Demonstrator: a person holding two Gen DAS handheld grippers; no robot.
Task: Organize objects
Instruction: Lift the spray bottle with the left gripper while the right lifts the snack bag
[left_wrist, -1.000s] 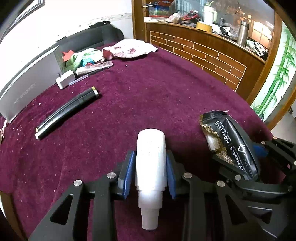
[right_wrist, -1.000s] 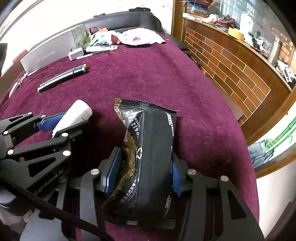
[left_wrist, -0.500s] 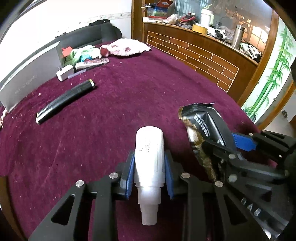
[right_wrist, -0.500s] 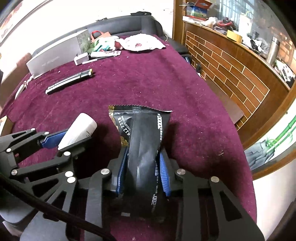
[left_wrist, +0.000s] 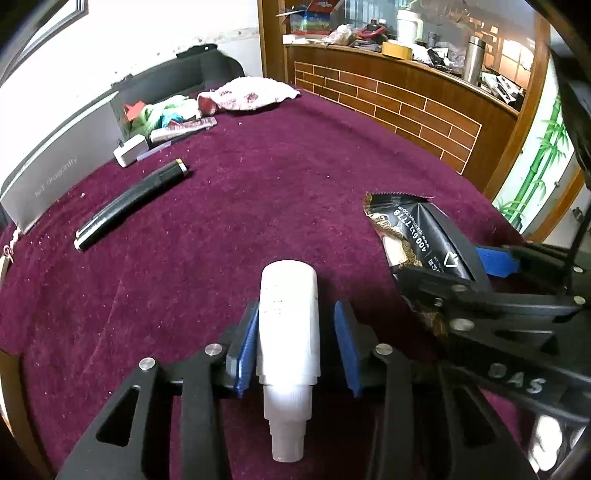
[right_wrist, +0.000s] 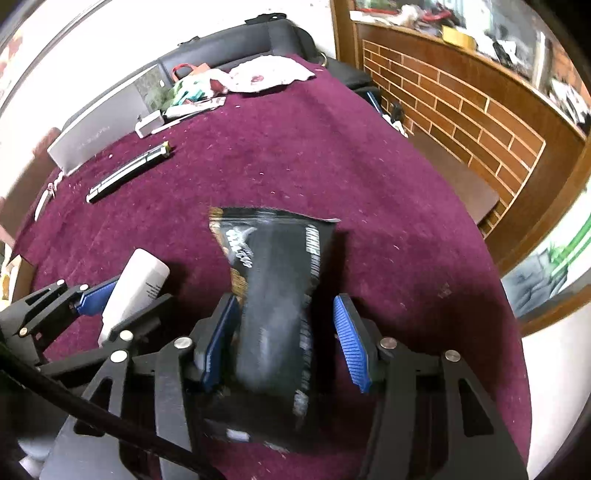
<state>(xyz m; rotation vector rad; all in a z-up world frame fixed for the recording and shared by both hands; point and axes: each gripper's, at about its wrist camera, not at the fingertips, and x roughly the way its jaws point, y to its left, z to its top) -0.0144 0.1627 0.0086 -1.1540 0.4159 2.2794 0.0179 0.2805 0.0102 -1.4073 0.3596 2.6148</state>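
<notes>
A white bottle lies between the fingers of my left gripper, cap end toward the camera. The jaws stand apart, with a gap at the right pad. The bottle also shows in the right wrist view. A black snack packet with gold trim lies between the fingers of my right gripper, blurred. Those jaws are spread, with a gap at the right pad. The packet shows at the right of the left wrist view.
The table has a dark red cloth. A black pen-like case lies at the far left. A grey box, a white charger, wrappers and a cloth crowd the far edge. A brick-patterned counter stands to the right.
Both grippers have opened: the left jaws have parted from the white bottle and the right jaws from the black packet, which looks blurred. Both have drawn back slightly.
</notes>
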